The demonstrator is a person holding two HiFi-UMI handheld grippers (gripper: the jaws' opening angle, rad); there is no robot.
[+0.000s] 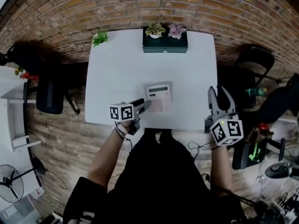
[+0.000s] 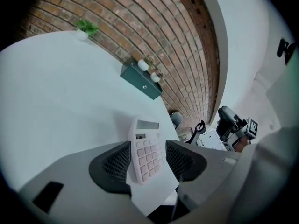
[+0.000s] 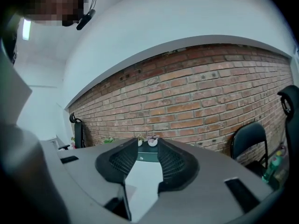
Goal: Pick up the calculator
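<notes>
The calculator (image 1: pixel 159 97) is laid flat on the white table (image 1: pixel 140 55), near its front edge. For a sound grip, it should be straddled squarely before the pads are closed. It is framed, unpressed, between the left gripper's (image 1: pixel 145 103) parted jaws. The right gripper (image 1: pixel 220 94) is held open and empty.

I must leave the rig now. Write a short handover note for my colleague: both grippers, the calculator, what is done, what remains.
Left hand-held gripper: open, low at the near edge of the table. The calculator shows between its jaws, not gripped.
Right hand-held gripper: open, empty, by the table's right edge.
Calculator: flat on the table, keys up, near the front.
Done: left gripper lined up on the calculator.
Left: close on it and lift.
</notes>
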